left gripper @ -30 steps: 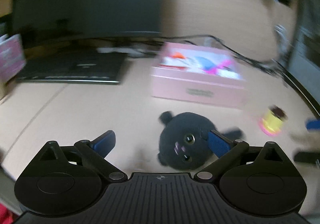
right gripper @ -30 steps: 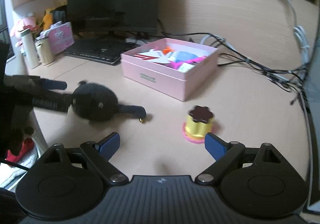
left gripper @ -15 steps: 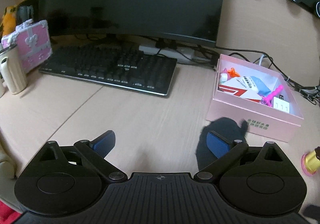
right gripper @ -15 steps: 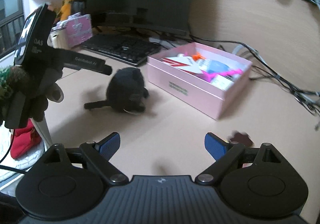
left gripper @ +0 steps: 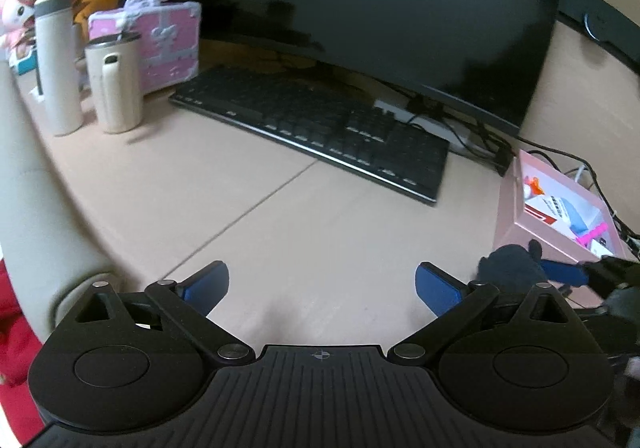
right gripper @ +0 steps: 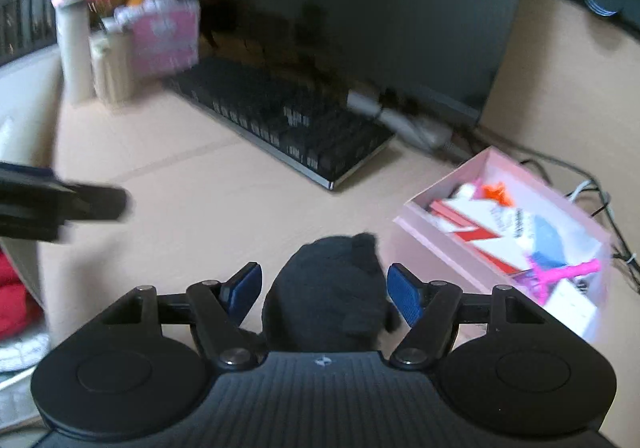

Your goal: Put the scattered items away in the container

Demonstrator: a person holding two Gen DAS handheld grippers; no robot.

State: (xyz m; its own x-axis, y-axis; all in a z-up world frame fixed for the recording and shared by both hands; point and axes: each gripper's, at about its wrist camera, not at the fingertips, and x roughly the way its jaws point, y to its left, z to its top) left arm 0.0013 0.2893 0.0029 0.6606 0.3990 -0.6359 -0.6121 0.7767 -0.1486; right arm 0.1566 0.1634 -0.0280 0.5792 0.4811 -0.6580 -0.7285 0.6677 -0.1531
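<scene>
**Black plush toy sits between the right jaws, box just to its right**

The black plush toy [right gripper: 332,288] lies on the desk [right gripper: 200,207] directly ahead of the right hand-held gripper [right gripper: 324,292], its round body filling the gap between the two blue pads [right gripper: 404,298]. Those jaws have just been closing around it, but a sliver of space shows on each side, so the pads do not look to be pressing yet. The toy is roughly round, with small ears toward the far side, so no long axis matters much for the grasp.

The pink box [right gripper: 440,248], already holding cards and small items, stands just beside the toy on the right, its near corner almost touching.

The left hand-held gripper [left gripper: 320,288] has its jaws wide apart over bare desk, with the toy off to its right. The right hand is clearly the nearer one; a short lift and carry rightward should reach the box.
</scene>
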